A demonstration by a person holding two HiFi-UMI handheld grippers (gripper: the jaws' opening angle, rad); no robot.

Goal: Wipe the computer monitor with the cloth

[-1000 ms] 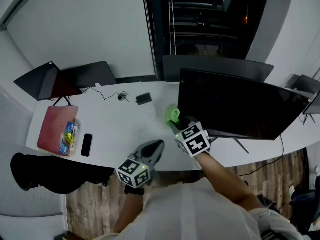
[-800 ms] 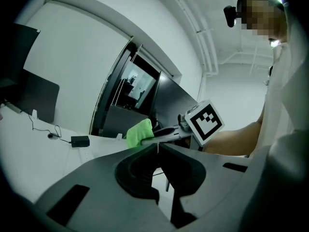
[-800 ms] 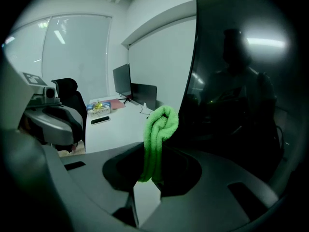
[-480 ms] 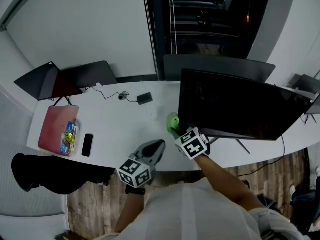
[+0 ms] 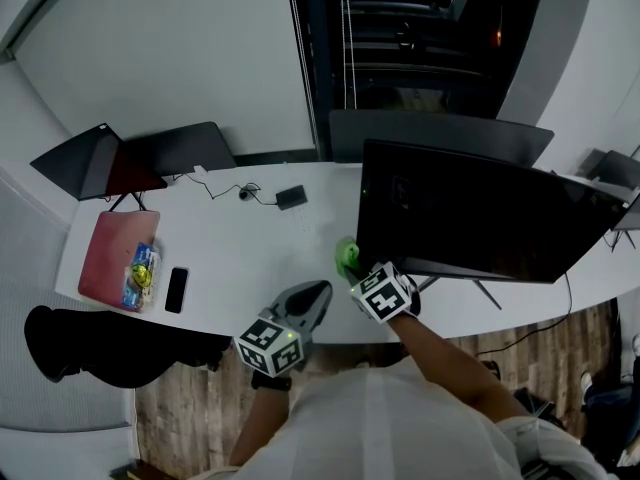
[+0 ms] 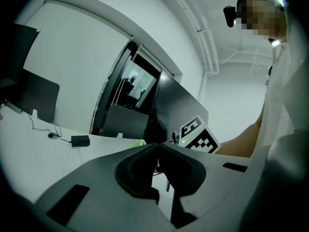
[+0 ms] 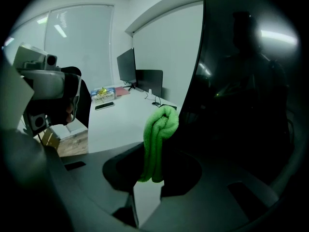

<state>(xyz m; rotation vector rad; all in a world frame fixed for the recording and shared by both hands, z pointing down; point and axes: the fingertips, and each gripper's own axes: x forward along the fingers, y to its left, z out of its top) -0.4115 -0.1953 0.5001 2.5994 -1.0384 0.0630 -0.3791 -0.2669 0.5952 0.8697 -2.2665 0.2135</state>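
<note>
A large dark computer monitor (image 5: 480,213) stands on the white desk (image 5: 240,258), its black screen (image 7: 246,95) filling the right of the right gripper view. My right gripper (image 5: 352,261) is shut on a folded green cloth (image 7: 157,141), which sits at the monitor's lower left corner (image 5: 348,253), right beside the screen's edge. My left gripper (image 5: 312,296) hangs over the desk's near edge, left of the right one, its jaws closed together with nothing between them (image 6: 157,146).
On the desk's left lie a pink laptop (image 5: 115,253), a colourful packet (image 5: 140,271) and a black phone (image 5: 175,290). A power adapter (image 5: 291,197) with its cable lies mid-desk. Another dark monitor (image 5: 95,163) stands at far left. Wooden floor (image 5: 180,408) lies below the desk.
My right gripper with the green cloth has slid down and toward me along the monitor's left edge. The left gripper has stayed put.
</note>
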